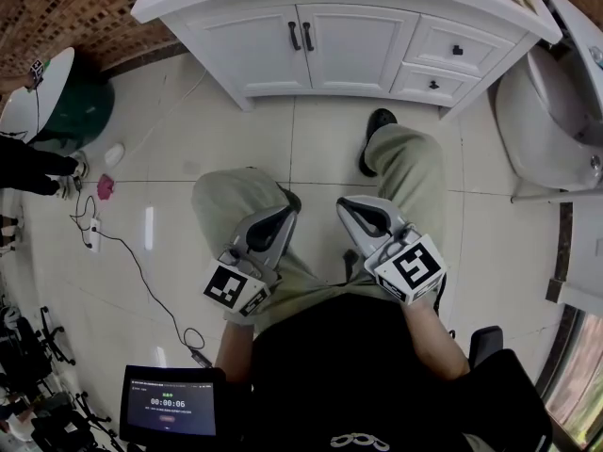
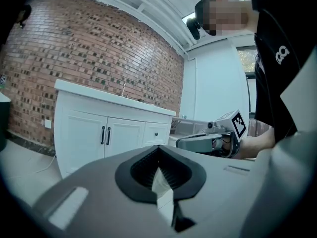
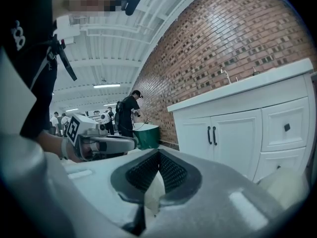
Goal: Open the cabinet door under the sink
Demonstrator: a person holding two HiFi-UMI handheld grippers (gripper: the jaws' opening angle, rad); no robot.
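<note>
- The white cabinet (image 1: 240,50) under the sink is standing well ahead of both tongs, across a stretch of floor. Nothing is touching it.
- Its two doors (image 1: 353,50) are sitting flat and shut. So the opening job is not looking started yet.
- The person's legs (image 1: 405,168) are bending right under the tongs, between them and the cabinet.
- The left tongs (image 1: 281,219) are resting low over one leg and pointing toward the cabinet. Their jaws are pressing together, and nothing is sitting between them.
- The right tongs (image 1: 353,207) are sitting just beside the left ones, over the other leg, and pointing the same way. Their jaws are pressing together too, holding nothing.
- The two black handles (image 1: 301,36) are hanging side by side where the doors meet, straight ahead of the tongs and well apart from them.
- Almost all of the job is waiting to be done. One pair of tongs is probably going to need to reach forward, spread its jaws, close them on a handle and pull the door outward.
</note>
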